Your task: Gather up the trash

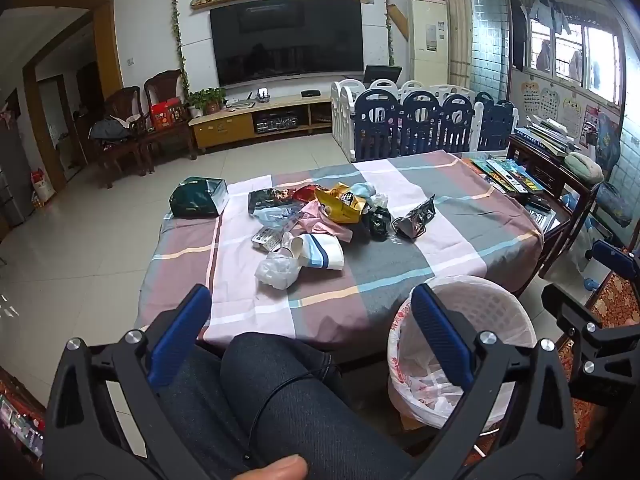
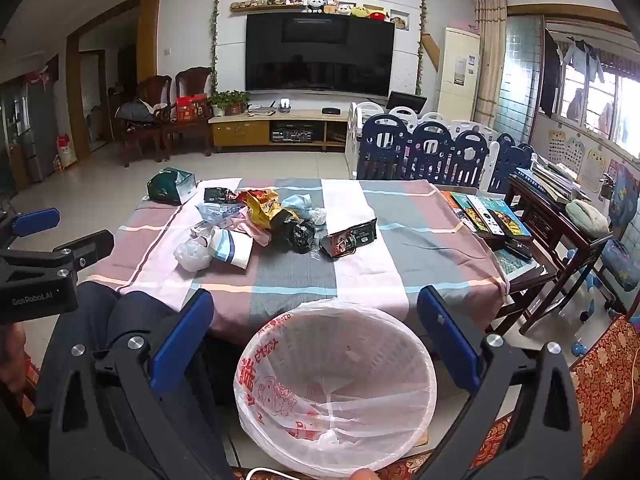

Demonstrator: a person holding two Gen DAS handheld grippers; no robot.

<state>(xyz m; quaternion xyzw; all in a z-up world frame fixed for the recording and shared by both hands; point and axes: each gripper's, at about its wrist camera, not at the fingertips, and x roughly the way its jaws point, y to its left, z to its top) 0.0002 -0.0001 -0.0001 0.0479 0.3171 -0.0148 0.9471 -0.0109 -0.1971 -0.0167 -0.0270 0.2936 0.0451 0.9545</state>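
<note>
The left gripper [image 1: 310, 308] is held low above the person's knee [image 1: 280, 392], its blue-padded fingers [image 1: 180, 332] spread wide with nothing between them; the right gripper [image 2: 316, 320] is likewise released and empty, positioned above the waste basket [image 2: 400, 360]. The basket is white, lined with a translucent plastic bag [image 2: 272, 376] bearing red print, and stands on the floor just beside the near edge of the table [image 2: 360, 240]. The table is covered by a plaid cloth in pink, grey and white. The trash pile is located on the left half of the table, well apart from both grippers. Nearest in the pile, a crumpled clear plastic bag [image 1: 276, 272] is seen touching a white paper cup [image 1: 320, 254] with blue stripes, lying on its side. Behind these, a yellow snack bag [image 1: 340, 204], a black crumpled bag [image 1: 378, 220] and a dark foil pouch [image 1: 416, 216] are found, with pink and light blue wrappers among them. A dark green box [image 1: 196, 198] is set at the far left corner. Books [image 2: 488, 212] are lined along the right edge of the table. Farther back, a navy and white playpen fence [image 2: 424, 148], a low TV cabinet [image 2: 276, 128] and a wall-mounted television [image 2: 320, 52] are visible.
</note>
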